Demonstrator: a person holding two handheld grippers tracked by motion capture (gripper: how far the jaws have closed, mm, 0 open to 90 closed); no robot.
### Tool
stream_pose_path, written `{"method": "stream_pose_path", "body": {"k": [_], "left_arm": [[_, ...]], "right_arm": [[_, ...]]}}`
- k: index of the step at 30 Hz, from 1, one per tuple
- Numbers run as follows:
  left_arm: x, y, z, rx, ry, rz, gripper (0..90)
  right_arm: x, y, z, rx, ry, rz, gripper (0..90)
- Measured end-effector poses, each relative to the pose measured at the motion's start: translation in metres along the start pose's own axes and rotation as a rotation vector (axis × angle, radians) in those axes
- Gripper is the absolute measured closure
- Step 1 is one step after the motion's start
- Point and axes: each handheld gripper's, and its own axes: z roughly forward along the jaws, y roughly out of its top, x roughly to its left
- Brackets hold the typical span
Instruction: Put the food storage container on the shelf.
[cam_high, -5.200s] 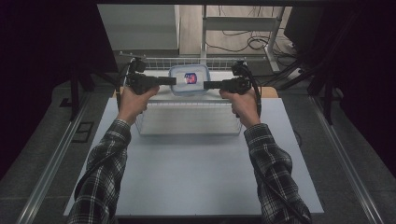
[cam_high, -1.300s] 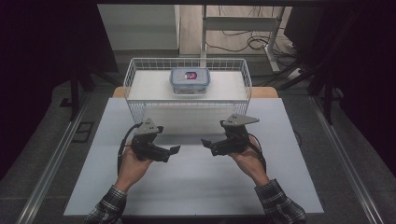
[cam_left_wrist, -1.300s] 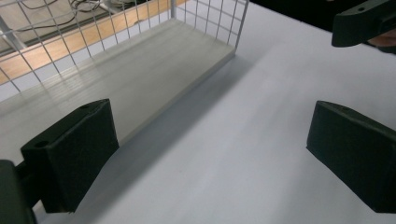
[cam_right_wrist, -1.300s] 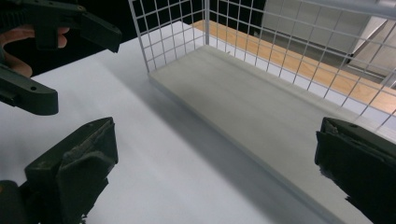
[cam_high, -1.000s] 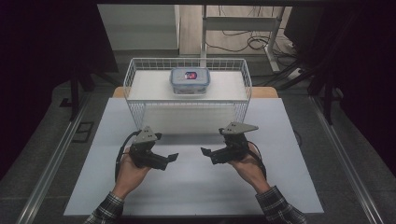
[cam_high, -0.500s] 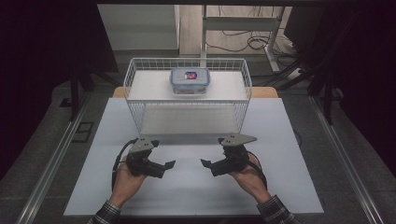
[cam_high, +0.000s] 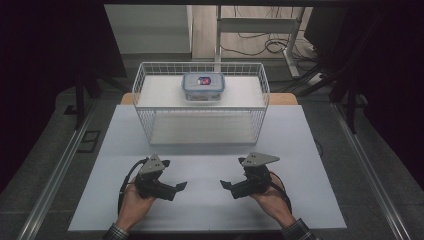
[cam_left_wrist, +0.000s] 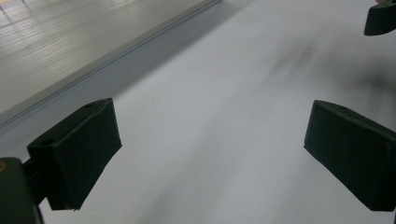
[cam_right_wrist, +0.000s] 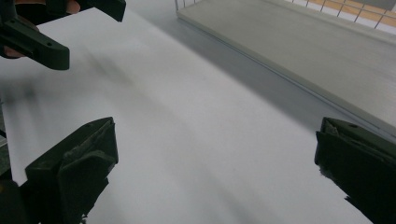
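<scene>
A pale grey table (cam_high: 210, 200) filled the middle of the high view, with dark floor on either side of it. At its far edge stood a white wire basket (cam_high: 150, 115), long and open at the top, with a flat pale board lying along its bottom. Inside the basket, near the middle of the far side, sat a clear lidded container (cam_high: 203, 86) with a blue rim and a red patch on its lid, well apart from both hands.

Nearer the person, two hands rested low over the bare table. The left hand (cam_high: 134, 205) held the left tongs (cam_high: 181, 186), which pointed inward to the right; the right hand (cam_high: 270, 200) held the right tongs (cam_high: 223, 183), which pointed inward to the left. Their tips faced each other across a gap of bare table.

In the left gripper view, the left tongs (cam_left_wrist: 212, 154) stood spread wide with nothing between them. In the right gripper view, the right tongs (cam_right_wrist: 215, 163) were likewise released and empty, with the basket's edge beyond them.
</scene>
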Motion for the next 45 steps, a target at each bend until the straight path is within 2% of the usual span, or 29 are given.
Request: {"method": "stream_pose_path", "body": {"k": [11,20,30,45], "left_arm": [[-0.003,-0.018,-0.011,0.014,0.028,-0.004,3.0],[0.000,-0.035,-0.025,0.028,0.050,-0.037,3.0],[0.002,-0.052,-0.042,0.049,0.080,-0.060,2.6],[0.006,-0.074,-0.067,0.051,0.131,-0.097,2.0]], "right_arm": [[0.002,-0.016,-0.011,0.017,-0.014,0.005,0.0],[0.001,-0.027,-0.023,0.024,-0.033,0.010,0.0],[0.000,-0.040,-0.036,0.030,-0.076,0.016,0.0],[-0.005,-0.061,-0.057,0.052,-0.141,0.041,0.0]]}}
